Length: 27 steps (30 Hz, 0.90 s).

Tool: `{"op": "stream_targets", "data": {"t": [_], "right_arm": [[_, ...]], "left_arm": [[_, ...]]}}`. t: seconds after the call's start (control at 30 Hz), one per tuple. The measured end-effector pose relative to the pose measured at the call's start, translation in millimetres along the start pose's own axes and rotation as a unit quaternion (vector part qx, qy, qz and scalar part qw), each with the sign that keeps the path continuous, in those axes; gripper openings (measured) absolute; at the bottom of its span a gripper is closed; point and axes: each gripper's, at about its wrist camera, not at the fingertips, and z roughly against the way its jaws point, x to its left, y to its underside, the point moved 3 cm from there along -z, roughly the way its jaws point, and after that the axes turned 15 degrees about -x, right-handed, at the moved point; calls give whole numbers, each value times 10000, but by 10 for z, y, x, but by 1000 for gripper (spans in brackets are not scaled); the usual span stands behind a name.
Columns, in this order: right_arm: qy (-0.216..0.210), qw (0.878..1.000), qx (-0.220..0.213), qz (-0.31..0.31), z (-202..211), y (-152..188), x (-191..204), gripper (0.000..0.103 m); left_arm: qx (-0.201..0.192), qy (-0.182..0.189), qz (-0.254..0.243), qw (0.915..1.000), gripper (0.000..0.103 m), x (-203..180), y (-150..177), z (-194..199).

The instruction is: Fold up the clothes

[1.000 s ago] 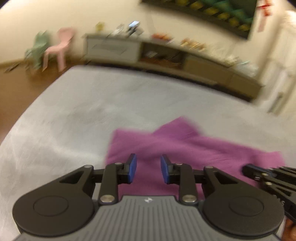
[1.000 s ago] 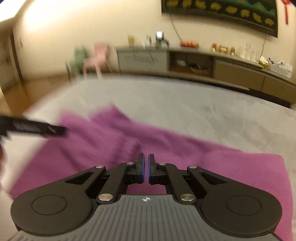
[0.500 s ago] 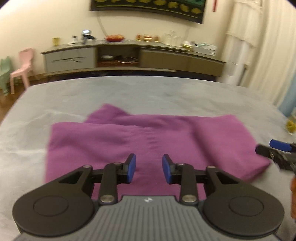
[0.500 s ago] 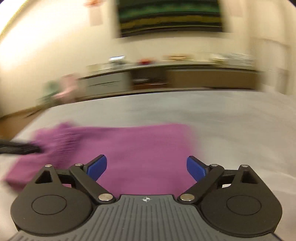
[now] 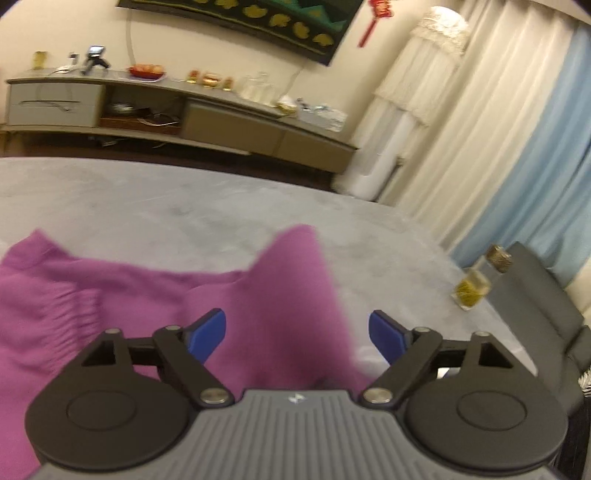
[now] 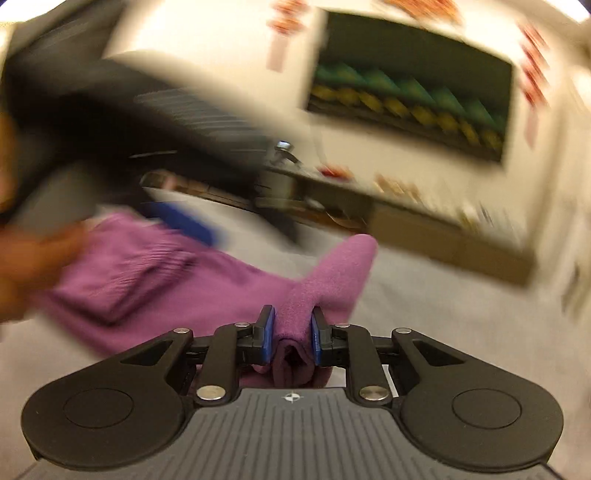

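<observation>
Pinching a raised fold of purple garment (image 6: 295, 325), right gripper (image 6: 292, 334) is clamped; left gripper (image 5: 297, 334) gapes wide.

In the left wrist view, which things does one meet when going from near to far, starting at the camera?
Left hand-held gripper, open → purple garment → grey surface → long low cabinet → dark wall picture.
</observation>
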Motion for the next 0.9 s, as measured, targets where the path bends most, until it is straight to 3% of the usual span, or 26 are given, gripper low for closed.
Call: {"op": "stream_targets", "data": {"t": [0.07,0.1,0.13,0.2,0.27,0.3,0.33,0.37,0.47,0.53,0.7,0.77,0.83,0.9], "right_arm": [[-214,9993,-142,268,-5,34,229,21],[-323,9987,-188,352,-35,65,333,21],[-362,9985,-186,356,-79,104,382,21],[-440,9982,-180,362,-167,184,480,21],[-481,9983,-194,251,-233,241,488,22],[-497,9983,-231,186,-258,259,484,28],[-557,9976,-396,62,-220,209,495,42],[-617,9965,-560,-62,-183,158,506,47],[-1029,9896,-979,-228,2,-8,669,48],[-1721,9814,-844,-66,-19,-24,973,48],[-2348,9715,205,256,-1031,377,1819,46],[-2134,9738,729,304,-1374,540,1928,45],[-1988,9743,1055,-94,-1512,609,1714,45],[-1615,9792,1222,-118,-1523,700,1393,45]], "left_arm": [[216,20,-296,9993,88,-54,39,-127],[339,-48,-470,9983,64,-51,76,-193],[472,-174,-663,9965,19,-27,127,-262],[572,-335,-786,9947,15,74,182,-317],[370,-320,-641,9967,15,216,92,-201],[154,-288,-567,9979,15,286,-23,-68],[-118,-272,-460,9985,15,383,-168,111],[-382,-299,-330,9983,15,509,-311,302],[-953,-692,185,9929,14,1104,-569,791],[-988,-871,497,9900,14,1414,-540,907],[-898,-1194,931,9844,15,1865,-353,1044],[-880,-1276,1160,9811,15,2010,-260,1136],[-770,-1418,1513,9752,15,2169,-140,1165],[-533,-1525,1753,9712,15,2285,-50,1077]]}}
